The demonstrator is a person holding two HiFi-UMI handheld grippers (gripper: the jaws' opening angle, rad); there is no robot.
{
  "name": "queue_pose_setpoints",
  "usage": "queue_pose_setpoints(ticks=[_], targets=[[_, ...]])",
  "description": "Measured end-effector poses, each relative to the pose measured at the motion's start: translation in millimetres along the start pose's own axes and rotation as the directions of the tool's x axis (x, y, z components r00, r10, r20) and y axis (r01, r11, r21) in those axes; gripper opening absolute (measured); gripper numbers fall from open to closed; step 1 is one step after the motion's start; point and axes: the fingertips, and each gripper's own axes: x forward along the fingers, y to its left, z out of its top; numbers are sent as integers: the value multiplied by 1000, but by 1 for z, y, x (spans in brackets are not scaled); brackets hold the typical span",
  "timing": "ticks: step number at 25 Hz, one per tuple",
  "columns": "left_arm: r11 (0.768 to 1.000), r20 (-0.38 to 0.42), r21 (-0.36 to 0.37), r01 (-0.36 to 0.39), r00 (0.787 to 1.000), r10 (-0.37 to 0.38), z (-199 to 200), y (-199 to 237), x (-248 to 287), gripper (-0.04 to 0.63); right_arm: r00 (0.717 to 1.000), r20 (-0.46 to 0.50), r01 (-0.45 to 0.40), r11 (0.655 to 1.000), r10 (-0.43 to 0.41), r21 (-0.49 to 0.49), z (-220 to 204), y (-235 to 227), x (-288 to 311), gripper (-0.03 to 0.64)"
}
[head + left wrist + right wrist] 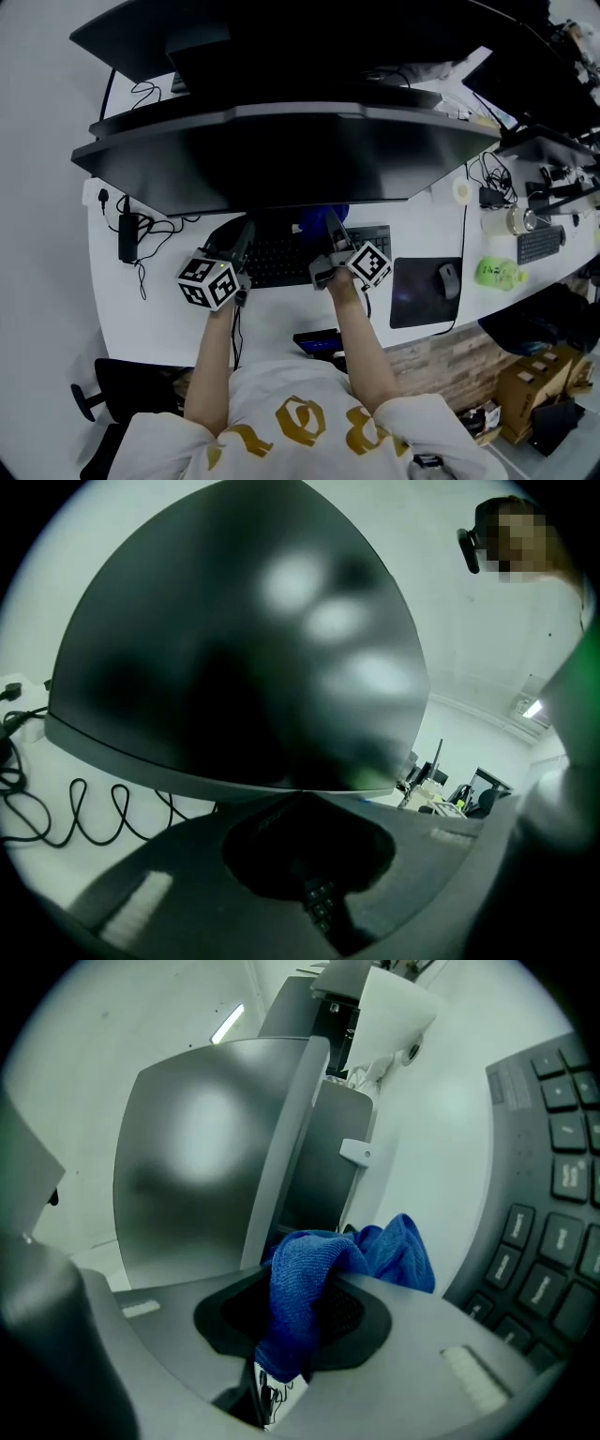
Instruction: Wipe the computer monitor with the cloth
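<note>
A wide curved dark monitor (281, 159) spans the white desk (122, 300), seen from above. Under its lower edge, over the black keyboard (281, 261), both grippers point forward. My right gripper (333, 225) is shut on a blue cloth (323, 216). In the right gripper view the cloth (394, 1251) bunches out past the tips of that gripper (309, 1260), close to the monitor's stand (319, 1176), with keyboard keys (553, 1213) at the right. My left gripper (239, 234) is shut and holds nothing. In its own view the left gripper (300, 794) sits just below the dark screen (234, 639).
A mouse (449, 279) lies on a dark pad (422, 291) right of the keyboard. A green bottle (497, 273), a tape roll (460, 190) and a second keyboard (540, 244) are further right. A power adapter with cables (128, 236) lies at the left. A phone (319, 343) sits at the desk's near edge.
</note>
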Motion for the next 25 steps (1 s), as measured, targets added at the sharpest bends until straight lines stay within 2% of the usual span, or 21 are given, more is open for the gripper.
queue_pose_setpoints(ticks=[10, 15, 17, 21, 25], targets=[[999, -4, -12, 44, 999, -44, 1, 3, 0, 0, 998, -52, -16, 999, 17, 29, -36, 10, 14, 121], [994, 38, -81, 74, 997, -71, 8, 5, -3, 0, 996, -64, -61, 994, 67, 88, -50, 20, 14, 123], [992, 50, -85, 89, 995, -85, 12, 3, -3, 0, 995, -72, -67, 993, 74, 94, -55, 22, 11, 123], [990, 59, -80, 120, 992, -115, 16, -2, -3, 0, 993, -80, -76, 992, 84, 99, -62, 28, 2, 123], [987, 73, -67, 149, 987, -144, 20, -14, -3, 0, 988, -81, -125, 991, 129, 44, -58, 45, -11, 126]])
